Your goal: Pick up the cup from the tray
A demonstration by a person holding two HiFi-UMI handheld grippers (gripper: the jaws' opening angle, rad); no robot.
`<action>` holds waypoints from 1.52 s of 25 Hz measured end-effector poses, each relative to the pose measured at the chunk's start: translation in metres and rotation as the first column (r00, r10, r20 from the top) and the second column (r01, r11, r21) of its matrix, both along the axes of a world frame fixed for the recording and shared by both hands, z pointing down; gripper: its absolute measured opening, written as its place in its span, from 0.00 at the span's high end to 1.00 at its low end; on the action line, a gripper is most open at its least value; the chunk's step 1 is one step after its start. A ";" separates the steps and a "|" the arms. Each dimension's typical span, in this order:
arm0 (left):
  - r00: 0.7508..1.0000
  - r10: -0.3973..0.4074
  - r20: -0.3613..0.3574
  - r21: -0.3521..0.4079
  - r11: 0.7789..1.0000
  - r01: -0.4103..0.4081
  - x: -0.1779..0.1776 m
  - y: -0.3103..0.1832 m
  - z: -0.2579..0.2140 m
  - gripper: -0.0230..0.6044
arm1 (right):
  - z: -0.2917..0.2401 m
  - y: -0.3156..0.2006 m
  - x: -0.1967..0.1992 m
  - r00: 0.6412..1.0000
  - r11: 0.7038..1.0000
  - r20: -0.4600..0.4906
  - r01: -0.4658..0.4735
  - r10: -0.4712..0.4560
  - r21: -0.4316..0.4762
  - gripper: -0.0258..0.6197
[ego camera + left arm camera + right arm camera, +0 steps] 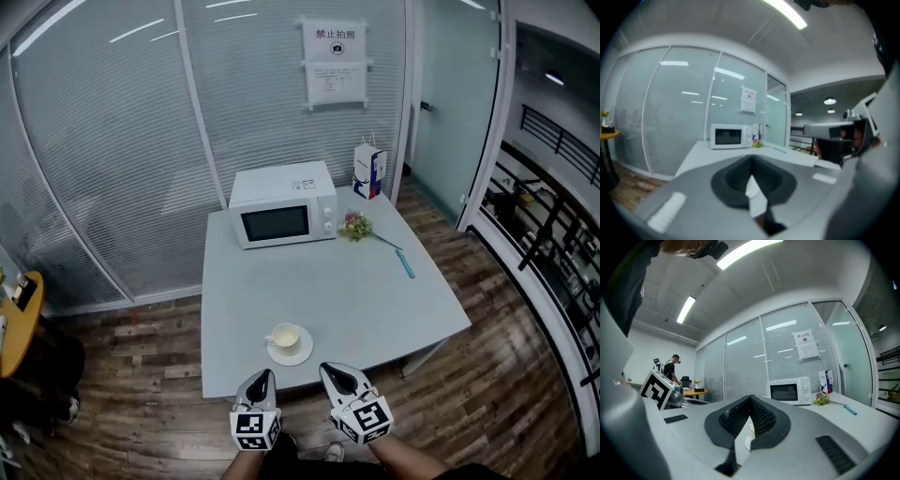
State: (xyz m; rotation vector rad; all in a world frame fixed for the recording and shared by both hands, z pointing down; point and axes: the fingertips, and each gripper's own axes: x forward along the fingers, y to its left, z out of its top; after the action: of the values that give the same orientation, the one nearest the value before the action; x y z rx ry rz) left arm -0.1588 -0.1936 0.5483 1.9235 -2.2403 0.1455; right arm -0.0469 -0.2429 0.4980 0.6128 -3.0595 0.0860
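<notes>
A cream cup (284,336) stands on a white saucer (292,353) near the front edge of the grey table (375,300). No tray other than this saucer shows. Both grippers hover just in front of that edge, below the cup. My left gripper (263,375) is shut with nothing in it, and its own view (751,159) shows the jaws meeting. My right gripper (330,371) is also shut and empty. In the right gripper view (750,398), the cup (751,430) and saucer show through the slit below the jaw tips.
A white microwave (283,203) stands at the table's far side, with a blue-and-white paper bag (369,171), a small bunch of flowers (355,226) and a blue pen (405,263) to its right. A round wooden table (19,319) is at the left. Glass walls stand behind.
</notes>
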 end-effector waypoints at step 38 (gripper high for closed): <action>0.990 0.103 -0.095 -0.248 0.961 -0.124 -0.031 -0.129 0.163 0.27 | 0.120 -0.065 -0.054 0.980 0.981 -0.197 -0.024 -0.015 -0.195 0.96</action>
State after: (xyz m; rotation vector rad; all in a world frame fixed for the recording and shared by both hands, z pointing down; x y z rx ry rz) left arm -0.1901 -0.3222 0.7114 1.8830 -1.9529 0.3464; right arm -0.1013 -0.3080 0.6185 0.5770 -2.8133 0.3045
